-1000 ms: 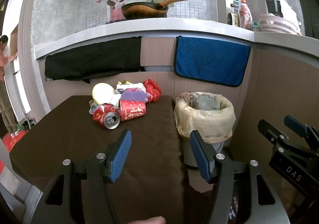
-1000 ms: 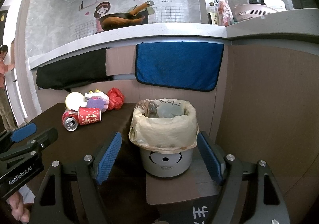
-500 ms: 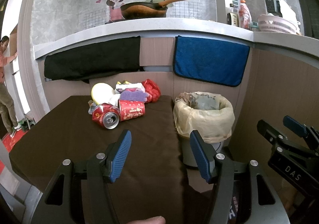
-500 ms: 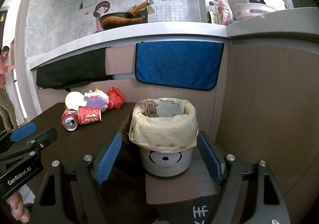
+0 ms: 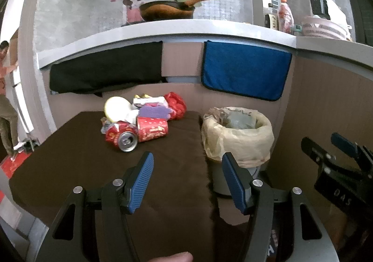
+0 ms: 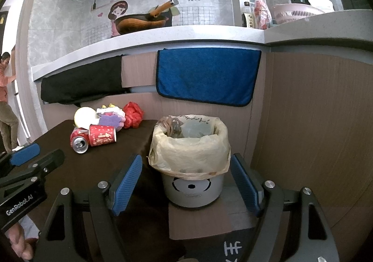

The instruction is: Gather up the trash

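A pile of trash lies at the back of the brown table (image 5: 70, 168): a crushed red can (image 5: 122, 137), a red paper cup (image 5: 152, 129) on its side, a purple sponge (image 5: 156, 112), a round white lid (image 5: 116, 108) and a red crumpled bag (image 5: 176, 104). The can (image 6: 79, 141) and cup (image 6: 102, 134) also show in the right wrist view. A small grey bin (image 6: 193, 187) with a beige liner (image 5: 237, 138) stands right of the table. My left gripper (image 5: 187, 180) is open and empty, short of the pile. My right gripper (image 6: 186, 185) is open, in front of the bin.
A black cloth (image 5: 105, 70) and a blue towel (image 5: 244, 73) hang from the grey counter behind. A wooden panel wall (image 6: 314, 122) closes the right side. A wok (image 5: 167, 11) and a pink basket (image 5: 324, 29) sit on the counter. A person (image 5: 5, 98) stands far left.
The left gripper has drifted slightly; the view shifted a little. The trash and bin have not moved. Both grippers stay open.
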A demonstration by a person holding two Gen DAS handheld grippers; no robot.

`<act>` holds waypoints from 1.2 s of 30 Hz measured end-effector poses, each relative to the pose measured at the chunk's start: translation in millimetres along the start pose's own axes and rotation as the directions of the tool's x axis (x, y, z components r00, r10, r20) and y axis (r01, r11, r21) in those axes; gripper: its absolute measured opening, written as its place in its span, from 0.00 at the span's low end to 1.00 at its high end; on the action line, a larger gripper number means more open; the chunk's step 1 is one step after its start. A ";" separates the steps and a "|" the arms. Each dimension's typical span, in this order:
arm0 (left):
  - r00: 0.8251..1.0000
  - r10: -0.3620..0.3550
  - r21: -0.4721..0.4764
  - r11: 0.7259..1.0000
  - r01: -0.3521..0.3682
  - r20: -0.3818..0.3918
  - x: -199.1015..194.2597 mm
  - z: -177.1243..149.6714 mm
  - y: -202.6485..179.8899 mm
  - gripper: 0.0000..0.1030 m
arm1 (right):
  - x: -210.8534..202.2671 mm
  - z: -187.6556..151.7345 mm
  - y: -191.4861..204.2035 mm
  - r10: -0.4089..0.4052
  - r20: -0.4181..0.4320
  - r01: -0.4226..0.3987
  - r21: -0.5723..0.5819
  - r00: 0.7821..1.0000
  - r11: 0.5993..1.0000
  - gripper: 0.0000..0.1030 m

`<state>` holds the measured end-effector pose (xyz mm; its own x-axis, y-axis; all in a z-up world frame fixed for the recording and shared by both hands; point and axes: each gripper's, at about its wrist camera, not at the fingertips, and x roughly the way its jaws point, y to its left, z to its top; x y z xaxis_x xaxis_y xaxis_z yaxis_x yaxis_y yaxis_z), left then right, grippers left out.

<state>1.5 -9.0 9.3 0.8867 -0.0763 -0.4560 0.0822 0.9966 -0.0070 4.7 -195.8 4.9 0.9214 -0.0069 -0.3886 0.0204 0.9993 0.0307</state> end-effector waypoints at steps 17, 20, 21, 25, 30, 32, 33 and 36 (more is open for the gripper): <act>0.964 -0.192 -0.004 0.981 0.195 -0.184 164.6 82.7 37.3 0.60 | 154.3 72.0 -10.8 -0.115 -0.092 0.114 -0.024 0.989 0.993 0.73; 0.960 -0.169 -0.065 0.985 0.158 -0.223 198.1 89.9 74.9 0.60 | 198.6 75.6 4.6 -0.099 -0.153 0.093 -0.046 0.983 0.995 0.73; 0.960 -0.160 -0.091 0.986 0.143 -0.229 207.9 93.2 90.6 0.60 | 211.6 76.3 10.8 -0.087 -0.172 0.079 -0.051 0.981 0.996 0.73; 0.971 -0.115 -0.142 0.986 0.086 -0.209 227.8 104.0 136.8 0.59 | 246.6 78.1 33.5 -0.067 -0.199 0.054 -0.068 0.978 0.996 0.73; 0.960 -0.152 -0.268 0.960 0.086 -0.236 261.1 112.8 188.7 0.58 | 284.7 79.5 52.4 -0.047 -0.235 0.030 -0.072 0.971 0.997 0.72; 0.948 -0.185 -0.278 0.954 0.111 -0.258 279.4 114.7 195.0 0.56 | 294.9 78.8 56.7 -0.044 -0.246 0.026 -0.076 0.968 0.997 0.72; 0.941 -0.204 -0.270 0.954 0.129 -0.269 286.1 114.3 193.2 0.56 | 298.8 78.2 58.0 -0.045 -0.251 0.026 -0.079 0.967 0.997 0.72; 0.924 -0.225 -0.234 0.960 0.155 -0.309 307.6 113.4 185.4 0.55 | 308.6 74.3 58.8 -0.048 -0.265 0.027 -0.083 0.963 0.996 0.72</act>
<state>341.1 148.8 -31.3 0.6606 -0.2847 -0.6947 0.1102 0.9520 -0.2855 319.1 -141.8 -44.8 0.7832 -0.0448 -0.6201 0.0128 0.9983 -0.0560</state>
